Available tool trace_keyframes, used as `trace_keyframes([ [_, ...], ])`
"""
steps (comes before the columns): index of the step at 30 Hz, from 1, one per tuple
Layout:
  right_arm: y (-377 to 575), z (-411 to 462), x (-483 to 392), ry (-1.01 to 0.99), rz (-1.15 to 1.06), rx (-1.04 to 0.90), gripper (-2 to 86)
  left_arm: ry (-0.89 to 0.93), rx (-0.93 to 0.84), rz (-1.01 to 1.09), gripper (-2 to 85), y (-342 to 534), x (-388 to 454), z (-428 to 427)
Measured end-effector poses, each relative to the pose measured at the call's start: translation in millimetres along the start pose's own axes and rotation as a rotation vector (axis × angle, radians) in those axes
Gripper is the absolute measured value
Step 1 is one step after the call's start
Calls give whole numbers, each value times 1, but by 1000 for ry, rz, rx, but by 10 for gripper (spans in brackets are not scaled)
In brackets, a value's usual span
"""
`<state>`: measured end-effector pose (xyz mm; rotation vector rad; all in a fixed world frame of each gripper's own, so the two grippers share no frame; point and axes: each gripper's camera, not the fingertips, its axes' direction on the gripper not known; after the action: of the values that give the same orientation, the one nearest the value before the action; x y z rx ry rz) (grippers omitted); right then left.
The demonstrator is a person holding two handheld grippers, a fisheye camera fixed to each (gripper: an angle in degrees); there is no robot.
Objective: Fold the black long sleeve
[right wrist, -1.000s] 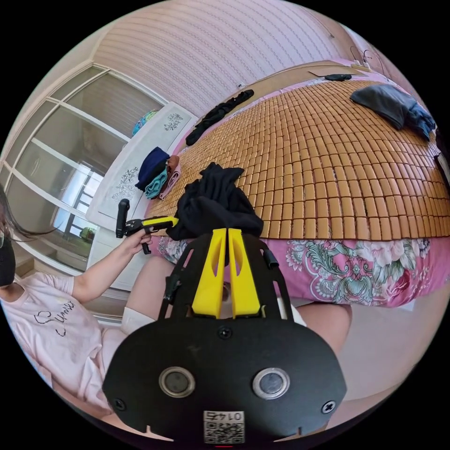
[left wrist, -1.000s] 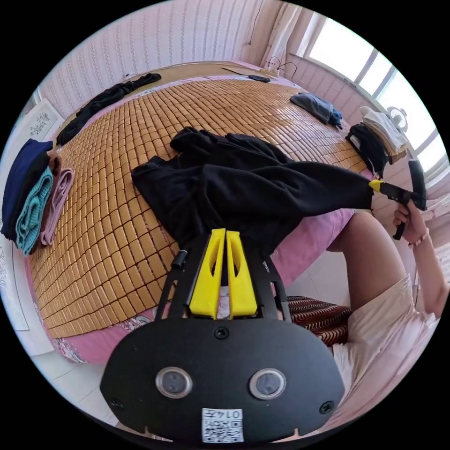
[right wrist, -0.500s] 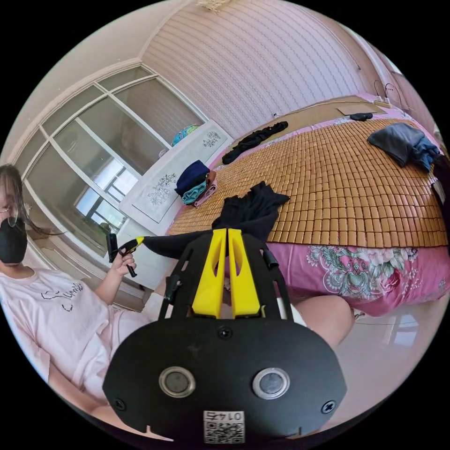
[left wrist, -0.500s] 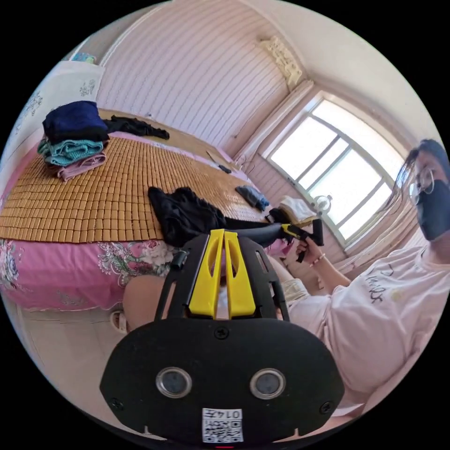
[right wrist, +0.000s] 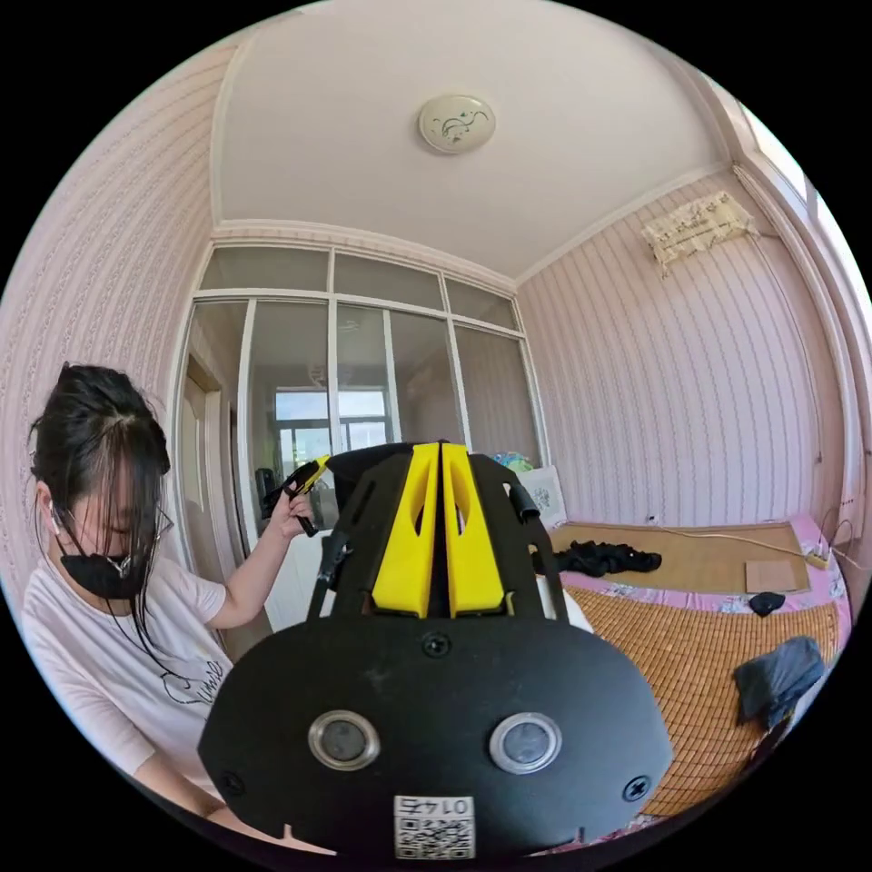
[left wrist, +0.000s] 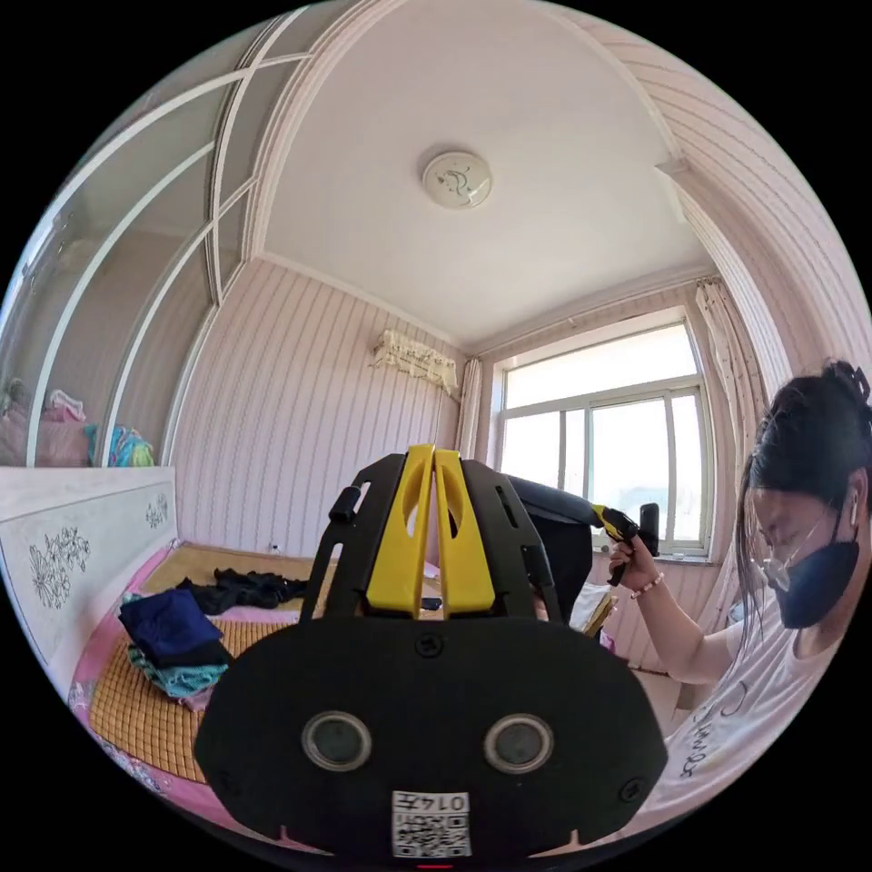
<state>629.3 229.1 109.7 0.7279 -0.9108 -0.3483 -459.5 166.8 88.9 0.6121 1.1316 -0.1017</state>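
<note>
Left gripper view: left hand-held gripper (left wrist: 434, 463) & right hand-held gripper (left wrist: 607, 520) both clenched on black long sleeve (left wrist: 561, 522), raised.

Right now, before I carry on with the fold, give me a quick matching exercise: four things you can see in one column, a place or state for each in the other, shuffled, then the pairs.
Things:
1. black long sleeve
2. stack of folded clothes
3. ceiling lamp
4. left hand-held gripper

Places or states:
A. on the woven mat, by the headboard
B. round, overhead
C. lifted in the air between the two hand-held grippers
D. yellow jaws together

Pairs: 1-C, 2-A, 3-B, 4-D
</note>
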Motion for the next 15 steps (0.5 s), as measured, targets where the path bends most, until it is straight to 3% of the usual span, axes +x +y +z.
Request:
trace_keyframes([
  [8, -101, 6, -62, 188, -143, -208, -1, -99, -19, 91, -10, -61, 57, -17],
  [15, -144, -24, -111, 210, -233, -94, -1, -62, 65, 143, -10, -89, 95, -40],
])
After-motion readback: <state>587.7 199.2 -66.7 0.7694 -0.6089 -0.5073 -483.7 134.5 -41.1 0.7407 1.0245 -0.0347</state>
